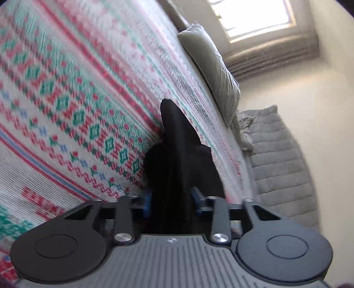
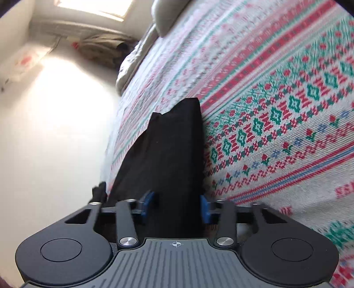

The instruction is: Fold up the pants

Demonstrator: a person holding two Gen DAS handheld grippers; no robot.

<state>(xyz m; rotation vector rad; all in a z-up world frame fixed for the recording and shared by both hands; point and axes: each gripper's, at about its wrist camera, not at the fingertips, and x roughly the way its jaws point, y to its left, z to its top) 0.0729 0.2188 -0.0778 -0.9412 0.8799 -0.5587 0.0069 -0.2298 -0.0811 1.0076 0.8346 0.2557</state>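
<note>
The black pants (image 1: pixel 177 155) hang lifted above a patterned bedspread (image 1: pixel 77 99). My left gripper (image 1: pixel 171 201) is shut on a bunched part of the pants, with black cloth between its blue fingertips (image 1: pixel 147 205). In the right wrist view the pants (image 2: pixel 168 155) stretch away as a flat dark panel over the bedspread (image 2: pixel 276 99). My right gripper (image 2: pixel 177 206) is shut on the pants, its blue fingertips (image 2: pixel 204 209) pressed on either side of the cloth. Both views are tilted and motion-blurred.
A grey pillow (image 1: pixel 212 66) lies at the head of the bed, with a grey quilted blanket (image 1: pixel 281 159) beside it. A window (image 1: pixel 250 17) is in the far wall. A pillow (image 2: pixel 166 15) and a pale wall (image 2: pixel 55 133) show in the right wrist view.
</note>
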